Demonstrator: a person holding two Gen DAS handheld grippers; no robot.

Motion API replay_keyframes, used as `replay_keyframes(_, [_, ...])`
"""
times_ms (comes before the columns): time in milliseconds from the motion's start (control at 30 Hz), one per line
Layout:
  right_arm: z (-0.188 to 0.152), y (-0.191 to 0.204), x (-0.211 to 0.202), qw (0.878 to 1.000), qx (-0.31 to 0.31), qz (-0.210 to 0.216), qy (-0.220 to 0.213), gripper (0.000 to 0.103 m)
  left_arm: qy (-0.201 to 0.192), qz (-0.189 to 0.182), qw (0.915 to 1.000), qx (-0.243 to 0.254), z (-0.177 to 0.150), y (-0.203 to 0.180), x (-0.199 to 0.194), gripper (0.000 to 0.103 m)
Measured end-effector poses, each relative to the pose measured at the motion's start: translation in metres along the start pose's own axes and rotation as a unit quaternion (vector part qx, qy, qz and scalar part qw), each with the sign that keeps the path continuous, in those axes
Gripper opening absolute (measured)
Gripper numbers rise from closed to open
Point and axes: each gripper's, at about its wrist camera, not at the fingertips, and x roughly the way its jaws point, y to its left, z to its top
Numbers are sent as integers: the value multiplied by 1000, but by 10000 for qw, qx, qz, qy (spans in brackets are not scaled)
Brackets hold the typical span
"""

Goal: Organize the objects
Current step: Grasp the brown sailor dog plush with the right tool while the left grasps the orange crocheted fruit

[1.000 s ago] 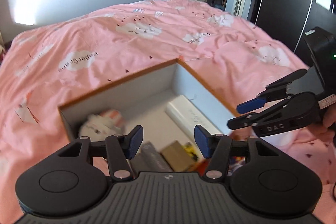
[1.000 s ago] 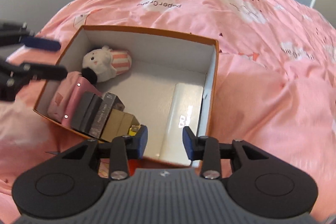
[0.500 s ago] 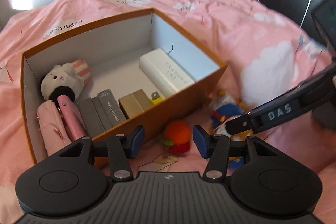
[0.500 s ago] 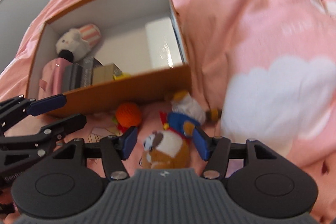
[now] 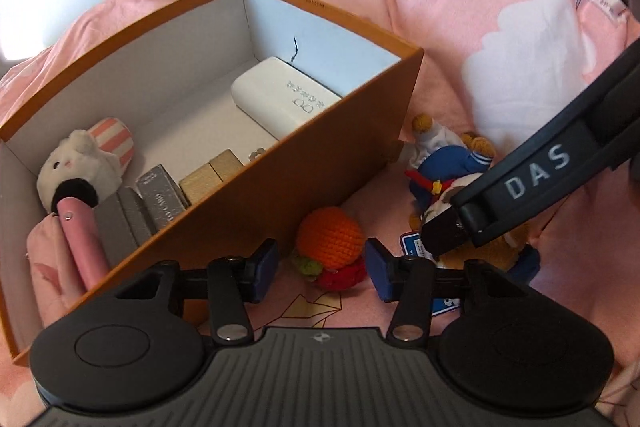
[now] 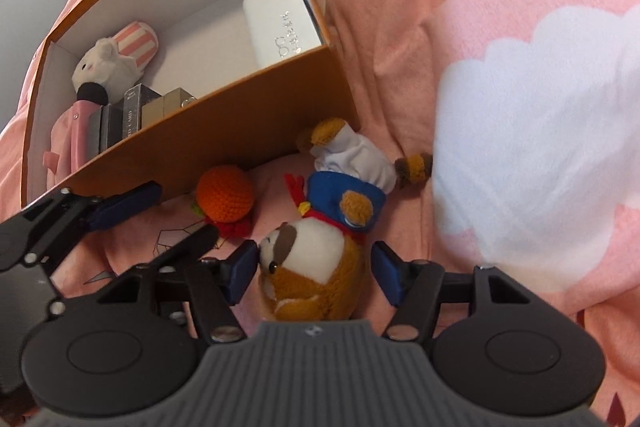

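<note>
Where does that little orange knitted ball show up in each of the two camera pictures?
Left wrist view: the orange ball sits low in the middle, between the left gripper fingers.
Right wrist view: it is left of centre, beside the stuffed bear.
Shared landmark: the orange box right behind it.

plush bear (image 6: 316,259): brown/white, blue top, lying on bed | crochet orange (image 6: 225,193): beside orange box (image 6: 224,131)
</note>
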Motion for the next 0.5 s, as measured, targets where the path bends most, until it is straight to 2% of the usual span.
replay_keyframes(167, [2, -3, 4, 9999, 42, 94, 69, 63, 76, -107, 9999, -35, 1, -4, 14, 55])
replay_keyframes(333, [3, -5, 12, 9996, 105, 175, 179, 62, 109, 51, 9997, 197, 0, -15, 23, 55])
replay_keyframes(400, [4, -5, 14, 9994, 150, 239, 213, 59, 128, 84, 9997, 213, 0, -16, 25, 49])
replay_keyframes(500, [5, -4, 15, 9995, 115, 215, 194, 58, 152, 67, 9996, 225, -1, -17, 28, 47])
